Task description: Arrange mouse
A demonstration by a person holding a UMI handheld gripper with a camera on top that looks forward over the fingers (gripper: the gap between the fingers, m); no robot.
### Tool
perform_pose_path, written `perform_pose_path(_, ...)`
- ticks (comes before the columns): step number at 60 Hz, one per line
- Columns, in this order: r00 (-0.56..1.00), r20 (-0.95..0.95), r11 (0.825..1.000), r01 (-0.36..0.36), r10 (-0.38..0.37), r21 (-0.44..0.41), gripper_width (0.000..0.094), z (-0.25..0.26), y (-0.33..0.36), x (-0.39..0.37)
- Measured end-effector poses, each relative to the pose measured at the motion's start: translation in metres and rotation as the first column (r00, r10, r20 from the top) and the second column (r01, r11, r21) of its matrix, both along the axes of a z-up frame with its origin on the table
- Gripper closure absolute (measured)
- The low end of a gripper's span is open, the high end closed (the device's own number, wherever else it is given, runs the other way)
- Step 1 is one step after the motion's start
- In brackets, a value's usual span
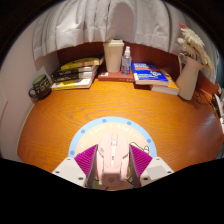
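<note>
Gripper view looks forward over a round wooden surface (60, 125) with a warm orange-brown top. Low in the foreground the tool (113, 160) shows its two fingers, each with a magenta pad (87, 157) on its inner face. Between the pads sits a white computer mouse (112, 158), seen from behind, its long axis pointing away along the fingers. Both pads lie close against the sides of the mouse, so the tool appears closed on it, with the jaws only as far apart as the mouse is wide. Whether the mouse is lifted or resting I cannot tell.

Under the mouse and the fingertips lies a round mouse mat (110, 130) with a pale blue rim and a lighter centre, flat on the surface. The mouse covers the near part of it; the far arc of the rim shows just beyond the fingers.

Further back, well apart from the tool, things line the far edge of the surface. To the left, a stack of books (76, 73) lies flat, and beside it at the far left stands a dark mug (40, 86). Near the middle stands a white box-like container (114, 55), with a small bottle (126, 64) just beside it. To the right lies a blue-covered book (152, 73) on top of another, and beyond it stands a white vase-like holder (188, 68) with pale stems. Behind everything hangs a light curtain (100, 22).
</note>
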State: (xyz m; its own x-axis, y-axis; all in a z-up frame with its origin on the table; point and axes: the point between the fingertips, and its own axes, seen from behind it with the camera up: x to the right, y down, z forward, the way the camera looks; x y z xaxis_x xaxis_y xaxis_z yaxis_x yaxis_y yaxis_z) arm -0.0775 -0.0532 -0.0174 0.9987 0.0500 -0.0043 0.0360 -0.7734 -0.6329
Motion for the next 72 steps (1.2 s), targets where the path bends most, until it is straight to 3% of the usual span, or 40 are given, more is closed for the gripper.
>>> perform_pose_path(4, 1.0, -0.012, 1.0, 0.013, -0.013, -0.015, 0.0348, 0.0, 0.0, 0.001)
perform_pose_path(10, 1.0, 0.014, 0.999, 0.027, -0.027, -0.041, 0.0143, 0.001, -0.003, 0.01)
perform_pose_path(15, 0.999, 0.023, 0.999, 0.031, -0.03, -0.037, 0.0086, 0.015, -0.004, 0.011)
perform_pose_path(22, 1.0, 0.002, 1.0, 0.028, -0.028, 0.01, 0.0078, 0.056, -0.015, 0.005)
perform_pose_path(28, 0.998, -0.018, 0.995, 0.066, -0.064, 0.077, 0.0082, 0.106, -0.038, 0.003)
perform_pose_path(35, 0.994, -0.011, 0.978, 0.106, -0.105, 0.178, 0.0087, 0.167, -0.076, 0.003)
perform_pose_path(47, 0.994, -0.052, 0.953, 0.106, -0.095, 0.282, 0.0085, 0.231, -0.145, -0.015)
perform_pose_path(55, 0.993, -0.049, 0.947, 0.115, -0.105, 0.301, 0.0089, 0.236, -0.18, -0.017)
perform_pose_path(72, 0.995, -0.032, 0.962, 0.098, -0.093, 0.256, 0.0088, 0.213, -0.217, -0.03)
